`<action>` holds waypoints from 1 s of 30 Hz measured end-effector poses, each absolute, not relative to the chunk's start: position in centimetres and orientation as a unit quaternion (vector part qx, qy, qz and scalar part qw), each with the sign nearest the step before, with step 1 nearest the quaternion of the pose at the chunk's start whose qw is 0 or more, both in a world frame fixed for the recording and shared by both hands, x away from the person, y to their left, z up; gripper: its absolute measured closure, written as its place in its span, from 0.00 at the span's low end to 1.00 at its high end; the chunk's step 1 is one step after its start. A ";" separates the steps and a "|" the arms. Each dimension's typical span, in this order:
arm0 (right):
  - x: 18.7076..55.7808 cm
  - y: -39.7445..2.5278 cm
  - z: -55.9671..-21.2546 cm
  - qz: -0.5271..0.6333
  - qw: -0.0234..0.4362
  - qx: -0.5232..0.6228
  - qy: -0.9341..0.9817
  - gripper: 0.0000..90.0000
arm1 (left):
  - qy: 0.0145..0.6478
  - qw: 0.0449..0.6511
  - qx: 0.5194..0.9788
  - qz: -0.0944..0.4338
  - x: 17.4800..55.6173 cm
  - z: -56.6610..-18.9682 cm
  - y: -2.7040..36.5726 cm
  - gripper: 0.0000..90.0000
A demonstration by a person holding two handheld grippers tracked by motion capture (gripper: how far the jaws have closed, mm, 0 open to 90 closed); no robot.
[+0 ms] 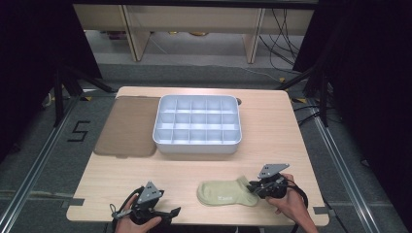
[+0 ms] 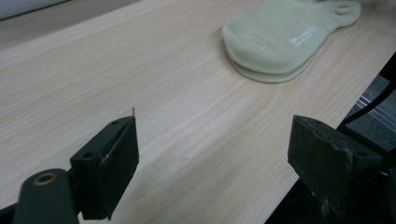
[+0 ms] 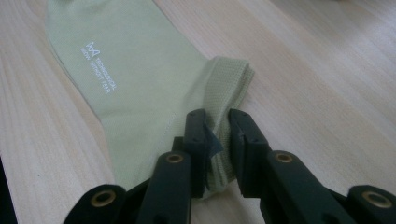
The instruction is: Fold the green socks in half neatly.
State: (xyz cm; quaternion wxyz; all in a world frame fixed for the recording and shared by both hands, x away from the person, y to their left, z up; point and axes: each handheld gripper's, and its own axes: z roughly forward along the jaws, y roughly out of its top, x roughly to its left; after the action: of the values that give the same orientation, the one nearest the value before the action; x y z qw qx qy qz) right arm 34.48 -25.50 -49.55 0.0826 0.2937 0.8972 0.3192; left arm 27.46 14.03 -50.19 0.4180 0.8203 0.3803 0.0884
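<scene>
One light wooden table (image 1: 194,170) stands on a grey floor, with black curtains at both sides and pale cabinet legs and loose cables behind it. One pale green sock (image 1: 226,192) lies flat near the table's front edge, toe to the left and cuff to the right, white lettering on its sole. One white compartment tray (image 1: 197,124) sits toward the far middle, divided into what looks like twenty cells, though the far row is hard to count. One brown mat (image 1: 128,125) lies flat just beside the tray's left side.

Two grippers are held at the near edge. The right gripper (image 3: 217,135) is pinched on the sock's ribbed cuff (image 3: 229,88), the fabric bunched between its nearly closed jaws. The left gripper (image 2: 212,154) is released, its jaws wide apart over bare wood, well apart from the sock's toe (image 2: 261,51).
</scene>
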 end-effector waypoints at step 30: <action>34.1 -25.8 -49.1 0.340 0.097 0.304 0.885 0.70 | 0.364 0.411 0.833 0.066 31.8 -50.4 6.5 0.54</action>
State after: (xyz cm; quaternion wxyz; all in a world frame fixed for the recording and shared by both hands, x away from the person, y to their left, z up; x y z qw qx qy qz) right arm 34.14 -25.82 -49.15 0.0969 0.3036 0.8848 0.3400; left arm 31.84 6.48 -50.39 0.4110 0.8333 0.3638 0.0659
